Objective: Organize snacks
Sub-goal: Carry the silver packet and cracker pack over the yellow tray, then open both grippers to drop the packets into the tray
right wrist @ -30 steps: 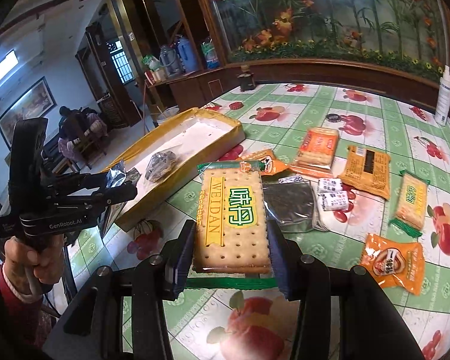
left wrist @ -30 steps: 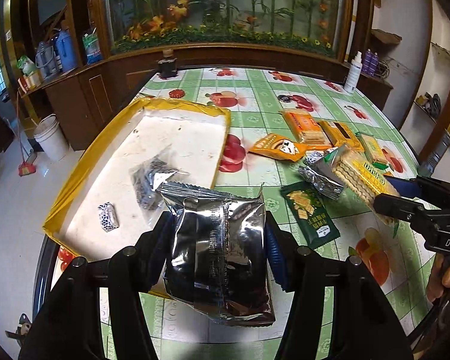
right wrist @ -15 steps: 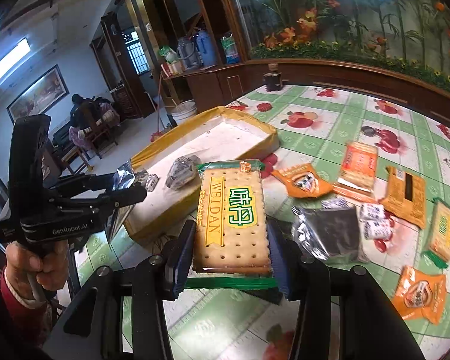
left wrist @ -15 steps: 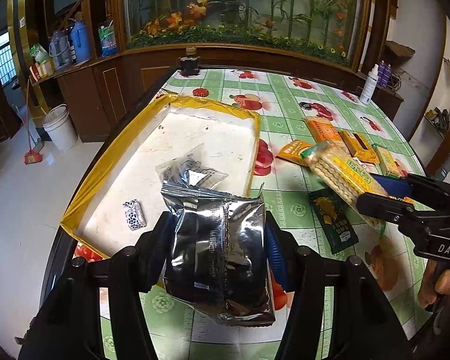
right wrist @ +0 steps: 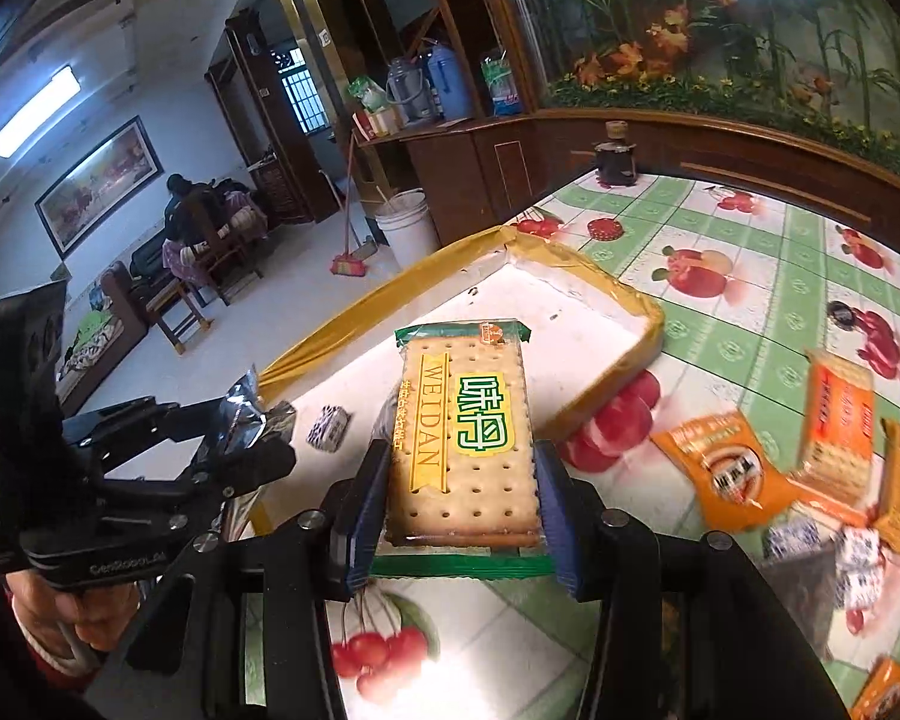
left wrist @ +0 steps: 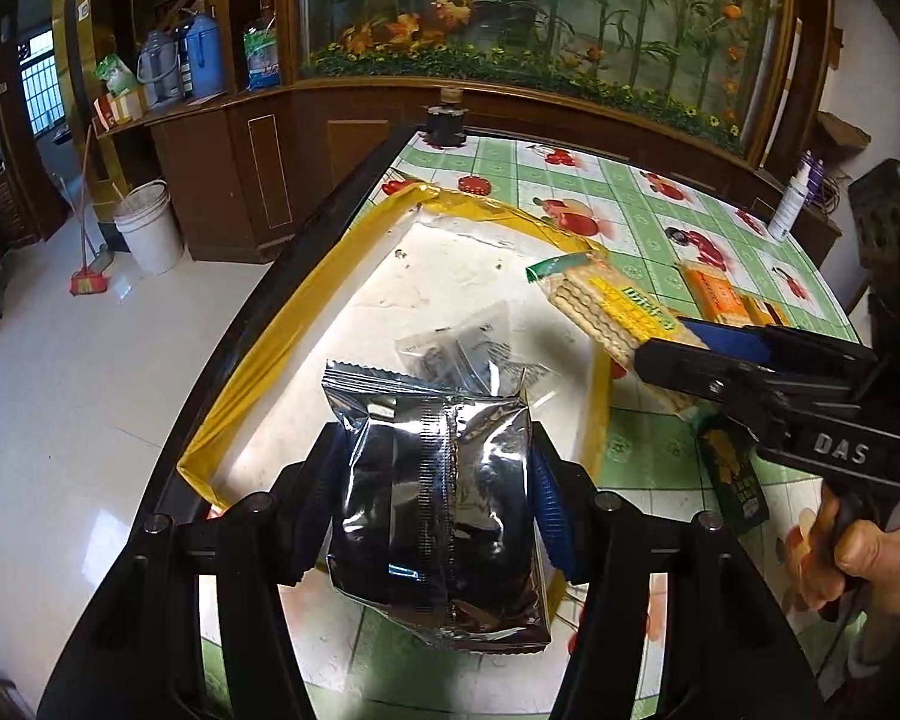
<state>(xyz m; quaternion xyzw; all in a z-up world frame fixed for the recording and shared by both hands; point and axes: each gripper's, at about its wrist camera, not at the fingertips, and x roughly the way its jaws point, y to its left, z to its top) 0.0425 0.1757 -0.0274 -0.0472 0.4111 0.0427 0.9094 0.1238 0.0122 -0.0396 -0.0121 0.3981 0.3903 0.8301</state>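
The left gripper (left wrist: 435,498) clamped a foil bag (left wrist: 438,516) above the tray (left wrist: 258,354); the right gripper (right wrist: 459,498) pinched a cracker pack (right wrist: 465,438). Both hung over the tray's near end.

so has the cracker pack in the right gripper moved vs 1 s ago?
Yes. The cracker pack went from above the loose snacks leftward to over the yellow-rimmed tray.

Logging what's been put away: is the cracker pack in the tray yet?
Not yet. The cracker pack is clamped in the right tool, held above the yellow-edged tray.
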